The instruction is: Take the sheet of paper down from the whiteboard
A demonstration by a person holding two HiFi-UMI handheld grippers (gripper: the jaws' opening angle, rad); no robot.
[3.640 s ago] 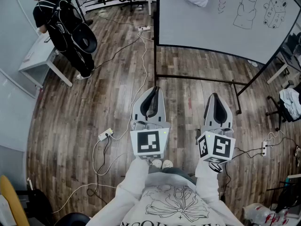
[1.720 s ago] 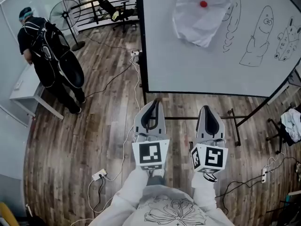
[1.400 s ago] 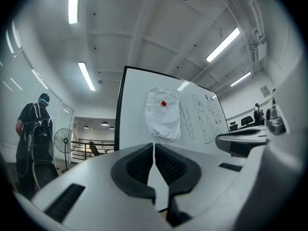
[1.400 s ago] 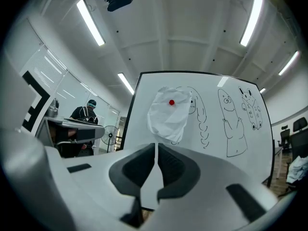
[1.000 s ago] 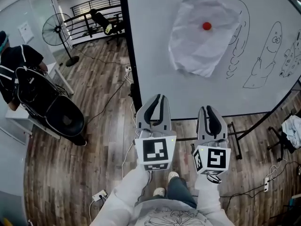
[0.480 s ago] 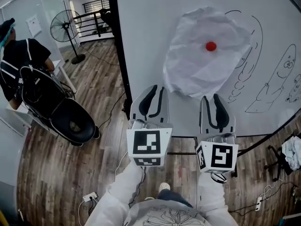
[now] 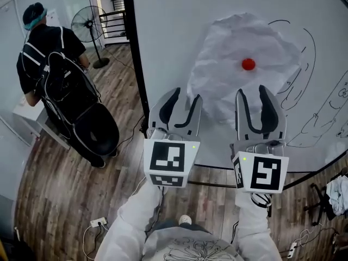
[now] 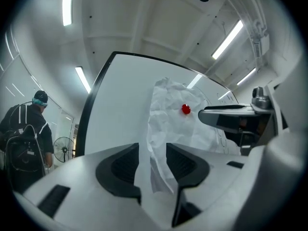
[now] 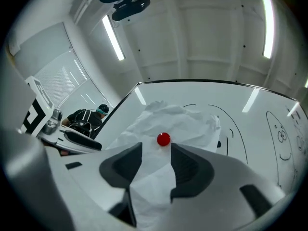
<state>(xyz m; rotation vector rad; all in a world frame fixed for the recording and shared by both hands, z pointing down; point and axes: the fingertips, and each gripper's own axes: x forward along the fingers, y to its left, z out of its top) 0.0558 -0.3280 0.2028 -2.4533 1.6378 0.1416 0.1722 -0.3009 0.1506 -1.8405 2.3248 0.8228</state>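
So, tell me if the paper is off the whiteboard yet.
No, the crumpled paper hangs on the whiteboard, pinned under a red magnet.

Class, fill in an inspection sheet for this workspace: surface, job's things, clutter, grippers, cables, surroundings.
Surface: whiteboard, upright in a black frame, marker drawings at its right.
Job's things: crumpled sheet of paper pinned to the board by a red magnet.
Clutter: white cloth at the right edge.
Grippers: left gripper and right gripper raised towards the paper, jaws opening, nothing gripped.
Cables: white power strip and its cable on the floor.
Surroundings: wooden floor, person in black, standing fan.
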